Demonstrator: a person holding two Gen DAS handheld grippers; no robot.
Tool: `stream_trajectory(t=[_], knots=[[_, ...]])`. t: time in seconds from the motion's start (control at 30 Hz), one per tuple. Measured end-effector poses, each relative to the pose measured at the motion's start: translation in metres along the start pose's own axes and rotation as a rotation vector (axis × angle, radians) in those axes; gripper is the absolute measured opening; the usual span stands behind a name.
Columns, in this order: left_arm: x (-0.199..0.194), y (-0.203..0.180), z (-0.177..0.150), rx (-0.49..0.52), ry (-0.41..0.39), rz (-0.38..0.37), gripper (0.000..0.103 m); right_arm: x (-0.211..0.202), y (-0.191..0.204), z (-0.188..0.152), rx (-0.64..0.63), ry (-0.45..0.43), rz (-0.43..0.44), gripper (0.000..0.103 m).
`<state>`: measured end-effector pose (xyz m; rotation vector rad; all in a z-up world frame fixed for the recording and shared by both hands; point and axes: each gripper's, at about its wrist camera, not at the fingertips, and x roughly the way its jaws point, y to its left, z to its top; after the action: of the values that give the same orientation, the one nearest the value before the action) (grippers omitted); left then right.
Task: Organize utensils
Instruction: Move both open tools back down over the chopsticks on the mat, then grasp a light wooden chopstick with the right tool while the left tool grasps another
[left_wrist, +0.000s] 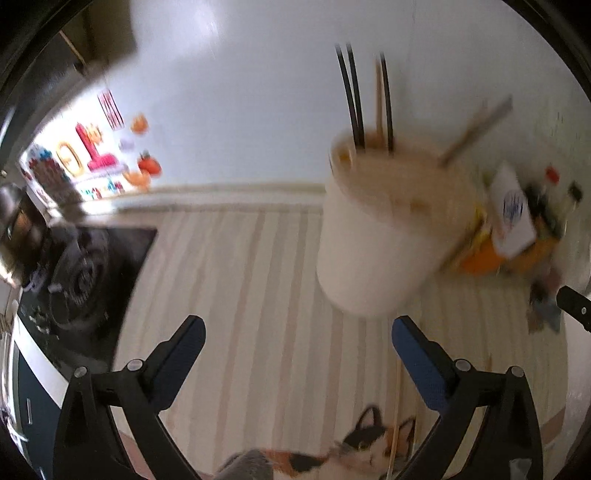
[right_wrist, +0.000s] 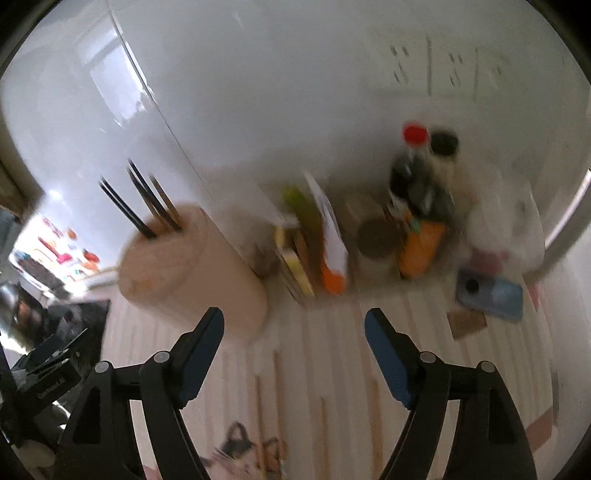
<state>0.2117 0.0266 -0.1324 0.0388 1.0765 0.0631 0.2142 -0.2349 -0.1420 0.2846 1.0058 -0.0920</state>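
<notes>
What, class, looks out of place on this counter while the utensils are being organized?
Loose chopsticks lie flat on the striped mat, while others already stand in the holder. Both frames are blurred, so I cannot count them. The left gripper and right gripper are open and hold nothing.

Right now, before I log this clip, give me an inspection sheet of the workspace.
Surface: striped mat with a cat print at the near edge.
Job's things: cream utensil holder holding dark and wooden chopsticks; more chopsticks lie loose on the mat.
Clutter: red-capped bottle, black-capped bottle, cartons, blue sponge.
Grippers: left gripper and right gripper both open, empty.
Cables: nothing seen.
Surroundings: gas stove on the left, white wall behind; frames blurred.
</notes>
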Motion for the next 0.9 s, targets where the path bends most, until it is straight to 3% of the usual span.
stream_trajectory(t=[0.27,0.4,0.47,0.67,0.83,0.9], knots=[[0.046,-0.038,-0.051,0.056,0.166,0.015,0.103,0.047,-0.042,-0.059,0.011,0.166,-0.098,0.079],[0.068,-0.059,-0.065,0.076,0.220,-0.003,0.101,0.068,-0.066,-0.084,0.038,0.244,-0.144,0.061],[0.079,-0.070,-0.071,0.097,0.257,-0.026,0.087,0.076,-0.076,-0.094,0.049,0.275,-0.157,0.053],[0.114,-0.097,-0.086,0.135,0.376,-0.065,0.056,0.102,-0.100,-0.121,0.054,0.365,-0.194,0.046],[0.117,-0.107,-0.083,0.160,0.367,-0.051,0.041,0.121,-0.109,-0.136,0.066,0.439,-0.192,0.037],[0.119,-0.111,-0.081,0.180,0.374,-0.031,0.021,0.127,-0.110,-0.142,0.049,0.459,-0.203,0.037]])
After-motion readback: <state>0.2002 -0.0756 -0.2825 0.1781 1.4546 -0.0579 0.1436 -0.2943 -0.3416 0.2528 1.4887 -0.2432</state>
